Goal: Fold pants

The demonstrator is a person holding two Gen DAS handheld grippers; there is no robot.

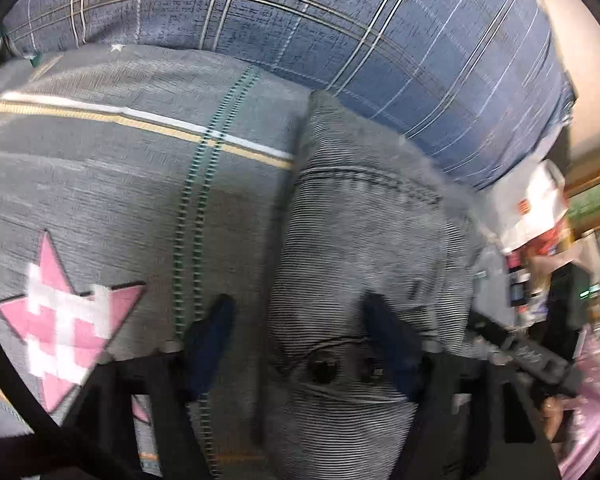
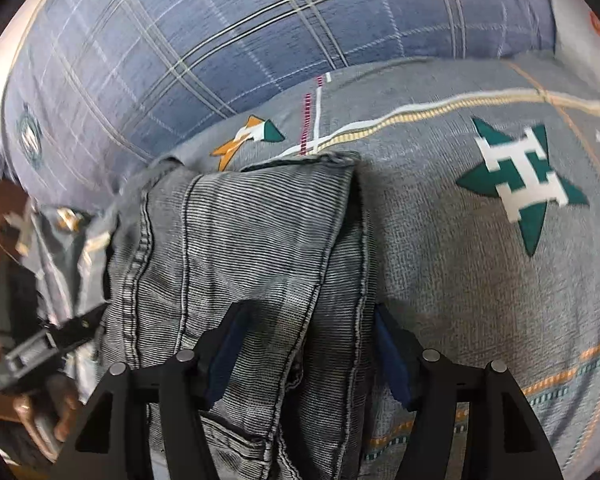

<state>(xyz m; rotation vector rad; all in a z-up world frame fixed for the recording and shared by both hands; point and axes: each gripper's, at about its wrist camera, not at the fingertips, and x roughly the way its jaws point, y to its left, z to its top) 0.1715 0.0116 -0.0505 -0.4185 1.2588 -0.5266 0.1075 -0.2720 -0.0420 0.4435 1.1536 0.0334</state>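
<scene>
Grey denim pants (image 2: 252,248) lie folded into a long stack on a grey patterned bedspread (image 2: 460,280). My right gripper (image 2: 310,348) points down over the near end of the stack. Its left finger rests over the denim and its right finger sits at the stack's right edge, jaws apart. In the left wrist view the pants (image 1: 364,240) show two dark buttons near the fingers. My left gripper (image 1: 300,330) straddles the stack's left edge. One finger is over the bedspread (image 1: 100,200), the other over the denim, and a gap shows beside the left pad.
A blue plaid quilt or pillow (image 1: 340,32) bulges along the far side of the bed (image 2: 180,40). The bedspread carries a pink star (image 1: 68,336) and a green star (image 2: 520,184). Cluttered shelves (image 1: 540,240) stand off the bed's edge. A hand (image 2: 40,412) holds the other gripper.
</scene>
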